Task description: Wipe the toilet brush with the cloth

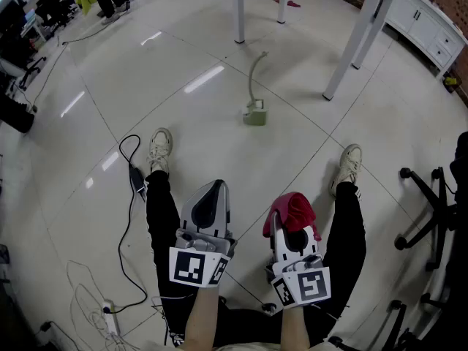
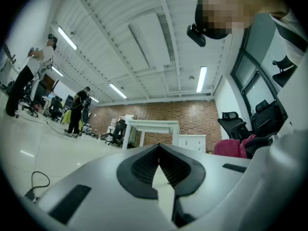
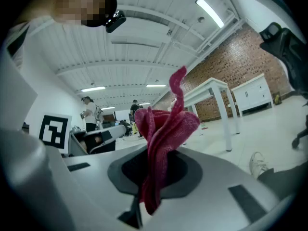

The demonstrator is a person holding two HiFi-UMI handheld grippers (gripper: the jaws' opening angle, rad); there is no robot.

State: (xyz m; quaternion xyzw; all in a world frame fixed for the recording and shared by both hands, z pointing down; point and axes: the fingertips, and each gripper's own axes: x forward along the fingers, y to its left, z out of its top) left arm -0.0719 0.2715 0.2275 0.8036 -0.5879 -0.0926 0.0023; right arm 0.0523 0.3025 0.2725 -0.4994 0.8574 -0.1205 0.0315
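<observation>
A pale green toilet brush stands upright in its square holder on the floor ahead of me, well beyond both grippers. My right gripper is shut on a red cloth that bunches up above its jaws, seen close in the right gripper view as the cloth. My left gripper is shut with nothing between its jaws. Both grippers are held level over my lap, side by side. The cloth also shows at the right edge of the left gripper view.
A white table stands behind the brush, its legs near it. A black cable and a power strip lie on the floor at my left. An office chair base sits at my right. People stand far off at the back left.
</observation>
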